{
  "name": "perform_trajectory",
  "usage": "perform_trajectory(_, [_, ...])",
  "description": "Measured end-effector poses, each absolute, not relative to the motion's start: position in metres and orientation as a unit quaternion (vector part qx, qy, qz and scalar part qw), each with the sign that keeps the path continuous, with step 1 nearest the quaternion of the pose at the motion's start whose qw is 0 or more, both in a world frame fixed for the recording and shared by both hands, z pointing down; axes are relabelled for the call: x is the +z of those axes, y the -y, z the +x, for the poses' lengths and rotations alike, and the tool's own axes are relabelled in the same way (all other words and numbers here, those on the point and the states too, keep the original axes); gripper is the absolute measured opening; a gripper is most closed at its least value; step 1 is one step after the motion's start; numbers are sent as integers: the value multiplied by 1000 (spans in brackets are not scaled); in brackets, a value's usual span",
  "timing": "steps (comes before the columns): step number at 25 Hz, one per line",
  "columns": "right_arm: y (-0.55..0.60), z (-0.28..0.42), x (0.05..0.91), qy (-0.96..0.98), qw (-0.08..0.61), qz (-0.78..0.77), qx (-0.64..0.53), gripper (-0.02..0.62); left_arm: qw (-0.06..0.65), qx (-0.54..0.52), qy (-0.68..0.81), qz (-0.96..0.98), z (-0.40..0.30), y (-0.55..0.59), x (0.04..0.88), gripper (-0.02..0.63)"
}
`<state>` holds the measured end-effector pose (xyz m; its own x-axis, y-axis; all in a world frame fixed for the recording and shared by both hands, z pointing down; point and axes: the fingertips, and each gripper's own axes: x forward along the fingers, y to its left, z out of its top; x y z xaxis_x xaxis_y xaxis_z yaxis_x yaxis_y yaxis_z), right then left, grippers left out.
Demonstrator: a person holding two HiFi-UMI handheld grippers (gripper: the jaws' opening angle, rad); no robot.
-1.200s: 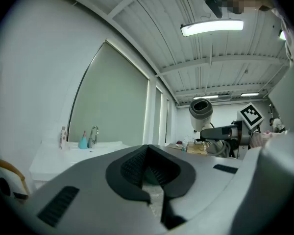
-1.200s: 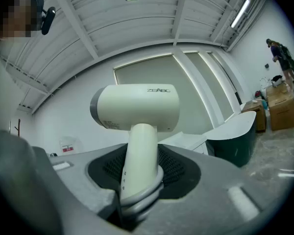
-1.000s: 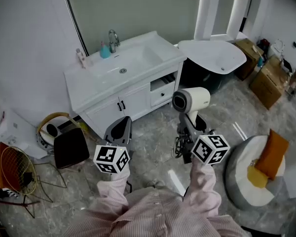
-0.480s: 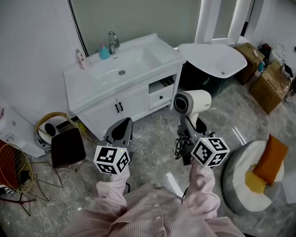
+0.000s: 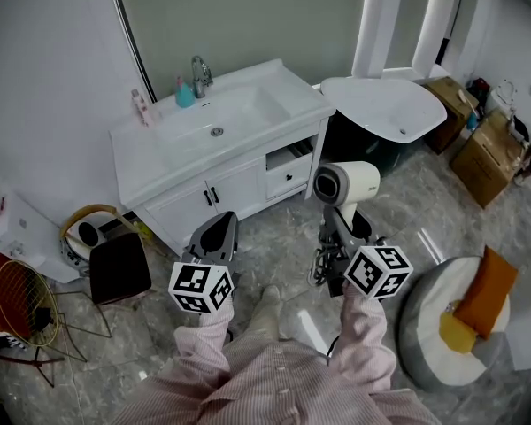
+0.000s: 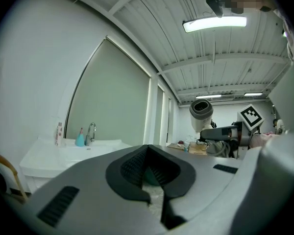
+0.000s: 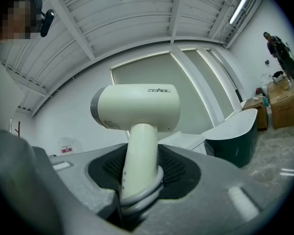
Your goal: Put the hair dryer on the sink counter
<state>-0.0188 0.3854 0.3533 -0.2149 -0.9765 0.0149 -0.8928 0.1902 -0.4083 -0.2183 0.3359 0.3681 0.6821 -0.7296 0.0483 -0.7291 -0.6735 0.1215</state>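
hair dryer (image 5: 350, 182): cream, grey end | sink counter (image 5: 150, 153): white | sleeve (image 5: 363, 326): pink, seemingly pinstriped

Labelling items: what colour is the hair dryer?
The hair dryer: cream white, grey at one end; clearest in the right gripper view.

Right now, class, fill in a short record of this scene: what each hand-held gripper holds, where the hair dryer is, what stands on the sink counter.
Right hand-held gripper: shut on hair dryer handle, dryer upright
Left hand-held gripper: jaws together, empty
Hair dryer place: above the floor, not yet on sink counter
On counter: faucet, teal bottle
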Motion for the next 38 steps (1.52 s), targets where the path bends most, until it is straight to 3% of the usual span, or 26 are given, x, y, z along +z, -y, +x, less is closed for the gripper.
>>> perform_trajectory(38, [-44,77,377,-734,118,-639,-200,166,99,8,355,929,-106,17,387,-3])
